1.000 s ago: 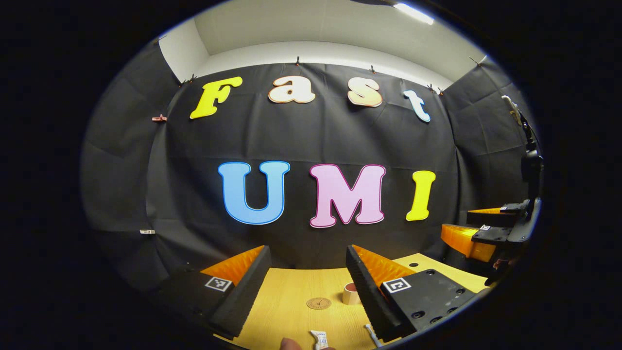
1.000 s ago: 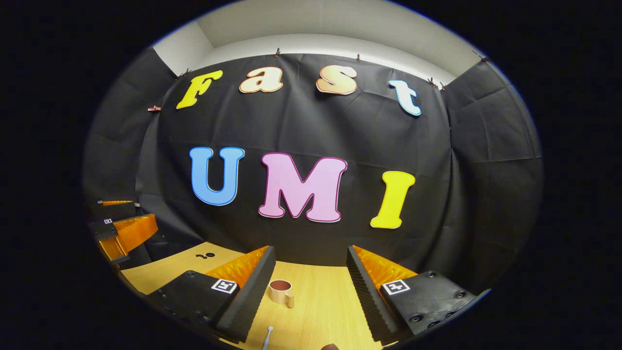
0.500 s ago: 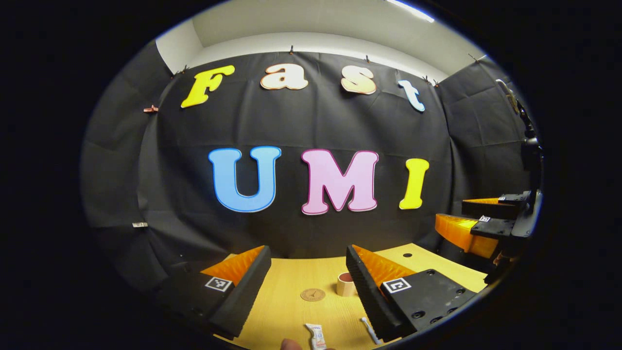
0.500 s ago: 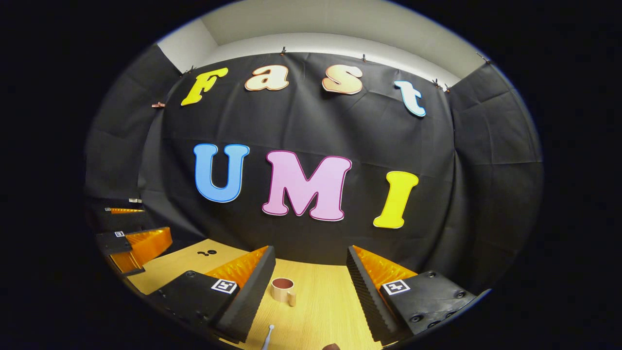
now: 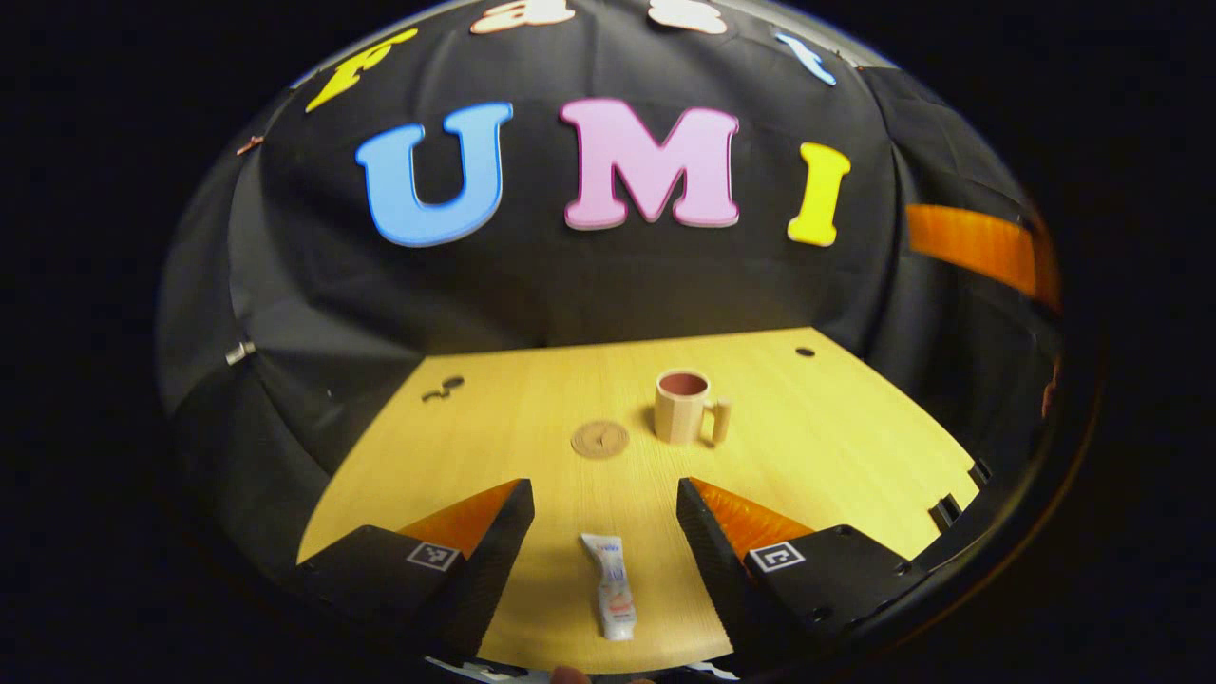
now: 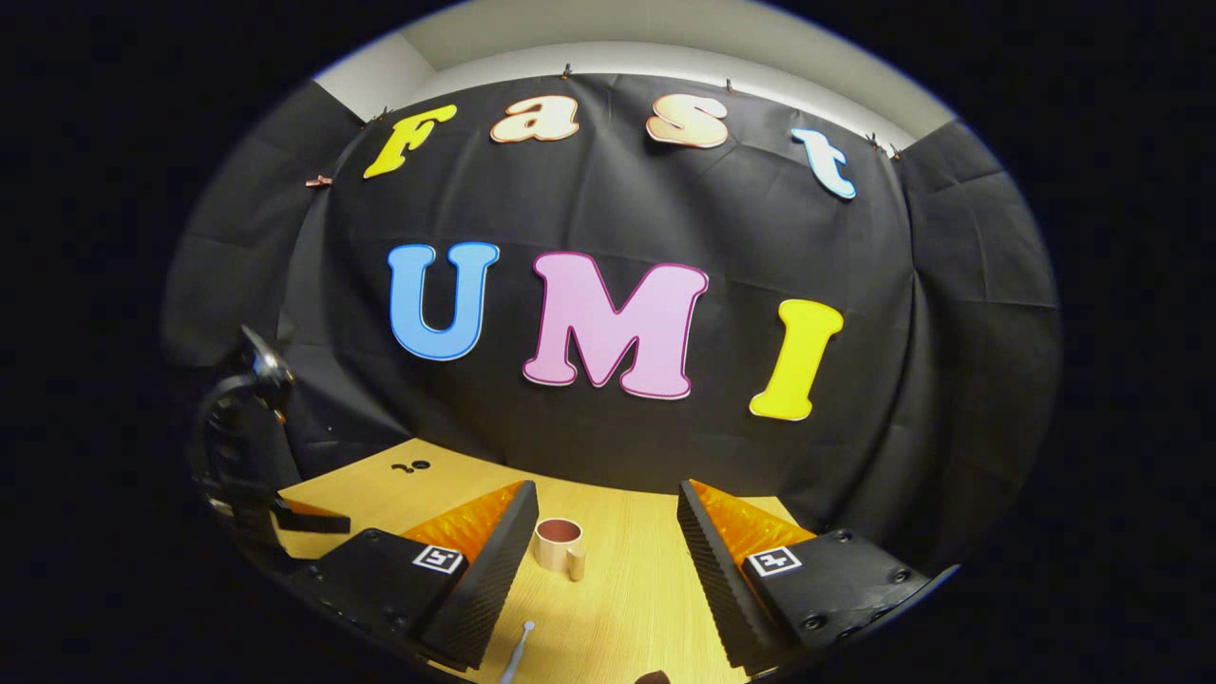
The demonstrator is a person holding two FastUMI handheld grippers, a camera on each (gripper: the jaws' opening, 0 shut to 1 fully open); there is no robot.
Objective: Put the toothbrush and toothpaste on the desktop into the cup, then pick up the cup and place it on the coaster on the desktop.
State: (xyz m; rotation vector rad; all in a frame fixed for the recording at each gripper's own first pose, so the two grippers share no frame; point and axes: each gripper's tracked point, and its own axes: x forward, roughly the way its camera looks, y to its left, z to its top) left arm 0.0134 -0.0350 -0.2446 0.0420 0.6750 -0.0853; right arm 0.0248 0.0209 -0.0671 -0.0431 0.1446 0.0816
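One cup (image 5: pixel 682 407), one coaster (image 5: pixel 599 439), one toothpaste (image 5: pixel 611 597), one toothbrush (image 6: pixel 516 651); both tools spread, empty.

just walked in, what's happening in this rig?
A person holds a tool in each hand over a wooden desktop. The left tool is open and tipped down over the toothpaste, which lies flat between its fingers, not gripped. The right tool is open, with the toothbrush lying near its left finger. The cup stands empty beside the coaster, not on it. Nothing is loaded yet.
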